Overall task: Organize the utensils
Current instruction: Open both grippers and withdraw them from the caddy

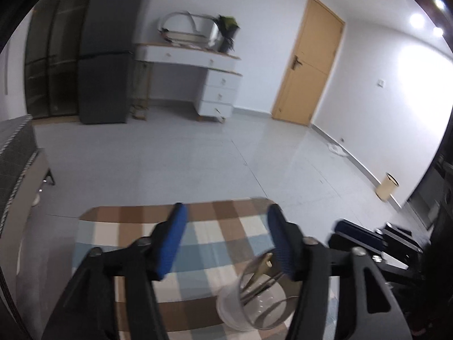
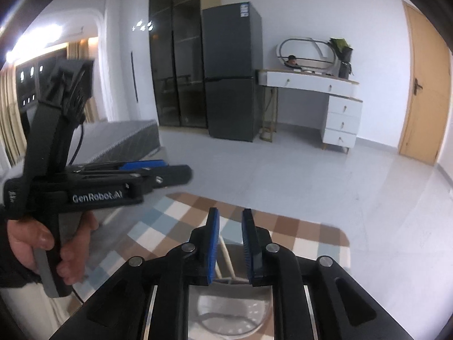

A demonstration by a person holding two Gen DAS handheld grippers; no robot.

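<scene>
Both grippers hover over a checked cloth. On the left gripper, two matt black plastic arms, jointed with round steel pivots, end in flat rectangular pads of ribbed blue rubber, and these stand well apart with only air and cloth between them. Low beside its right-hand pad sits a clear round plastic utensil holder, cylindrical, white at the bottom with small drain holes. Thin metal utensils lean inside it, their handles tilted up toward that pad; blur keeps me from telling forks from spoons, or whether pad and handles touch.

On the right gripper, the same black frame and blue pads show a narrow gap. Through that gap I see a pale slender rod or handle rising out of the holder below. It looks to be behind the pads, not pinched by them, though I cannot be sure.

A person's hand wraps the black pistol-shaped handle of the left tool, which bears white lettering on its side.

Underneath lies the tablecloth, a soft woven-looking fabric in brown, white, grey and pale blue squares with a rounded corner. Beyond it is a glossy pale grey tiled floor, a tall dark slate fridge, a white drawered dressing desk with an oval mirror, and a plain tan wooden door.
</scene>
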